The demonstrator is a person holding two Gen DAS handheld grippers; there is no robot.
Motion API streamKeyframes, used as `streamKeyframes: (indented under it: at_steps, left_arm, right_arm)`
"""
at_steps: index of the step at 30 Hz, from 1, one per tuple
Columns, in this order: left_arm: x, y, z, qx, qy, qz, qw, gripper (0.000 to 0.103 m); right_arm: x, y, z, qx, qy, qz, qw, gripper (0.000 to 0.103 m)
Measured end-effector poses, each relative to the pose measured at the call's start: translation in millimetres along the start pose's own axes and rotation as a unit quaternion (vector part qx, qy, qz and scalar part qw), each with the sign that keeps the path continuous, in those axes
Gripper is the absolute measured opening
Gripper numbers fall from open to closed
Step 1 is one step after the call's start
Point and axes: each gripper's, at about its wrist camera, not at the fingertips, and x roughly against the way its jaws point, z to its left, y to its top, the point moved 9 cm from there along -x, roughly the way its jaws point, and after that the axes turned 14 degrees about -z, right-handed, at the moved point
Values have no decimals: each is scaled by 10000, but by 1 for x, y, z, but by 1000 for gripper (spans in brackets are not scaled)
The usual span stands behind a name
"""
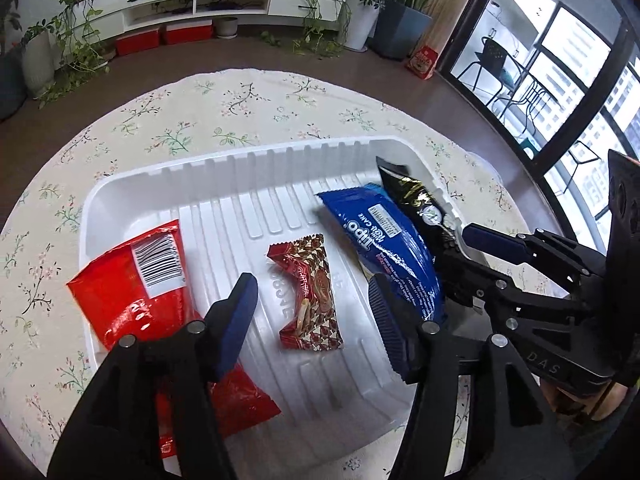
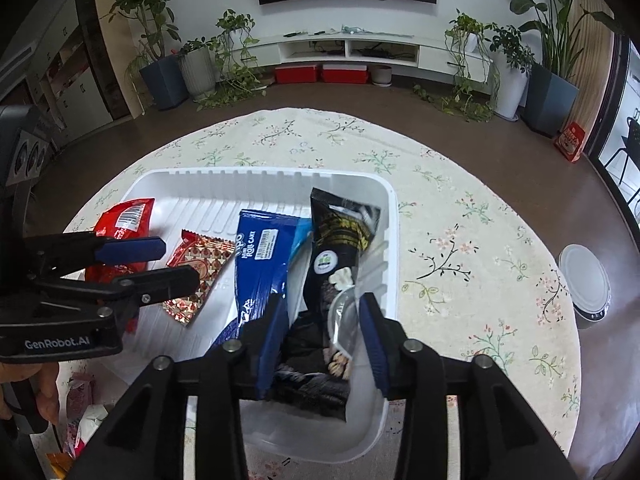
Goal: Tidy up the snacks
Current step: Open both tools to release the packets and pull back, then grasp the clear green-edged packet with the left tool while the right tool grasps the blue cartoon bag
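Four snack packets lying in white ribbed tray on round table with floral cloth. From left to right in left wrist view: red packet with barcode, small red-and-gold patterned packet, blue roll-cake packet, black packet propped against right wall of tray.

Left gripper poised over tray, fingers parted and gripping nothing; patterned packet lying flat on tray floor between left finger and right finger, clear of both; red packet partly beneath left finger, blue packet's near end just beside right finger.

Right gripper likewise released, fingers spread; lower, crumpled end of black packet with clear window lying between blue pads, pads not seen pressing on it. Blue roll-cake packet just outside left pad.

White-lidded round container near table's right edge, well apart from tray.
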Motion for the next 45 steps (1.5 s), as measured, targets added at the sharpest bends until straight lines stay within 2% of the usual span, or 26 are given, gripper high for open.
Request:
streamKeyframes:
  at_steps: [3,6,8,10,13,16,20,22,25,27,30,32,37,42,45]
  left_arm:
    - [13,4,-3,46,-19,-113,9999,67]
    - [31,10,-8,34,-69,-285,9996,76]
    - [47,13,-10,71,-98,-393,9992,84]
    - [70,15,-13,114,-130,-558,9983,97]
    - [118,16,-16,32,-161,-993,9949,103]
    - [167,8,-16,33,-167,-1407,9899,103]
    - [230,-16,-13,24,-56,-1953,9807,103]
    - [256,-34,-12,10,49,-2148,9766,103]
    - [279,-68,-9,169,188,-2029,9789,103]
    - [286,-98,-3,659,255,-1759,9819,103]
    - [292,-141,5,1349,167,-1631,9772,103]
    - [290,-169,6,1560,150,-1435,9772,102]
    - [286,-214,-14,1314,66,-1149,9846,101]
    - [280,-231,-37,973,-50,-1015,9901,101]
    - [276,-228,-46,795,1,-976,9920,96]
  right_arm:
    - [7,5,-1,-5,-10,-145,9999,59]
    - [19,11,-1,-2,4,-334,9994,64]
    - [29,17,-1,-16,43,-507,9987,67]
    - [41,23,-1,-43,115,-714,9974,72]
    - [69,33,-4,-133,215,-1205,9924,80]
    - [95,42,-10,-250,241,-1607,9864,84]
    - [134,44,-18,-603,286,-2113,9751,89]
    - [149,34,-21,-837,343,-2229,9706,90]
    - [161,9,-24,-1101,388,-2199,9685,91]
    - [163,-8,-22,-1154,313,-2034,9718,91]
    - [173,-24,-11,-1167,375,-1878,9745,91]
    - [182,-37,-2,-1180,427,-1819,9753,91]
    - [196,-86,27,-1188,555,-1229,9837,90]
    - [217,-112,48,-1077,569,-912,9883,88]
    - [226,-119,59,-947,571,-828,9904,86]
